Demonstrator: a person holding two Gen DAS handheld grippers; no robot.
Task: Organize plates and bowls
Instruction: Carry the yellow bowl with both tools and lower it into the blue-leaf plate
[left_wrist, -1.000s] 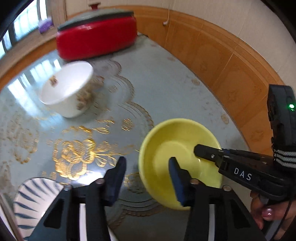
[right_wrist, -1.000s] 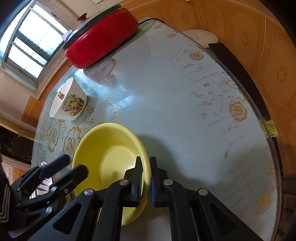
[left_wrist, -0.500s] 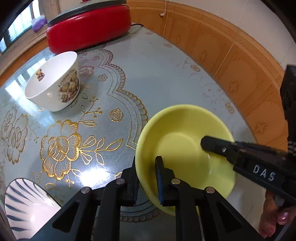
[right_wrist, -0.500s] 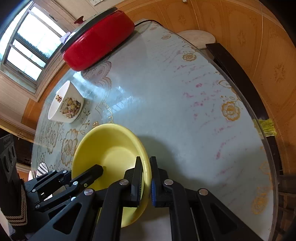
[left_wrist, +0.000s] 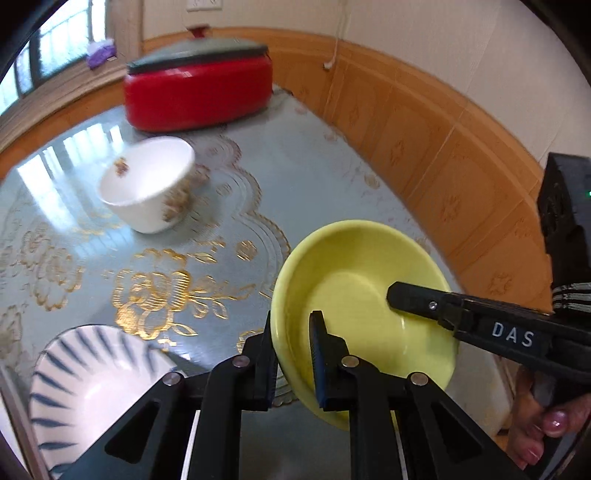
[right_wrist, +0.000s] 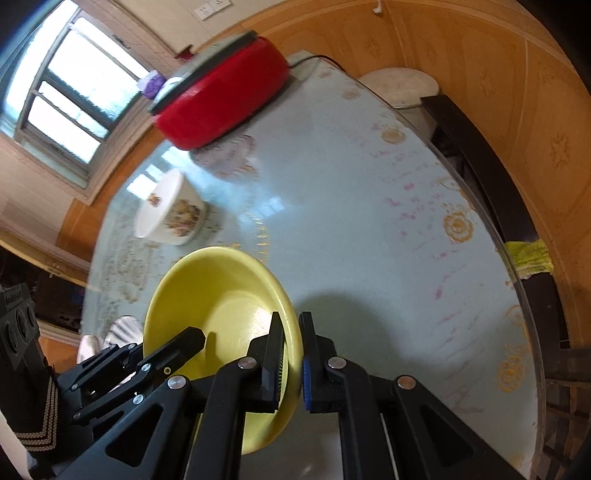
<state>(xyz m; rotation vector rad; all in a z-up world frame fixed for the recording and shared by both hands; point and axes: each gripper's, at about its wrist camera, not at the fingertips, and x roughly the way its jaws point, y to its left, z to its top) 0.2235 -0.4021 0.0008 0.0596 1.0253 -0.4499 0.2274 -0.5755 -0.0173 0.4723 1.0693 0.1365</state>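
A yellow bowl (left_wrist: 354, 295) is held tilted above the table, gripped on both sides. My left gripper (left_wrist: 293, 347) is shut on its left rim. My right gripper (right_wrist: 293, 354) is shut on the opposite rim and shows in the left wrist view (left_wrist: 413, 299) reaching in from the right. The bowl also shows in the right wrist view (right_wrist: 221, 295). A white bowl with a flower print (left_wrist: 147, 188) stands further back on the table, also seen in the right wrist view (right_wrist: 170, 216). A white plate with blue stripes (left_wrist: 88, 384) lies at the lower left.
A red electric pot with a grey lid (left_wrist: 195, 92) stands at the back of the glass-topped table (right_wrist: 351, 221). A wooden wall panel (left_wrist: 443, 162) runs along the right. A stool (right_wrist: 402, 86) and a dark chair (right_wrist: 480, 166) stand beyond the table edge.
The yellow bowl has lifted and tilted, held by both grippers. One second ago my left gripper was open; it closed on the bowl's rim. The view has swung up toward the red pot.
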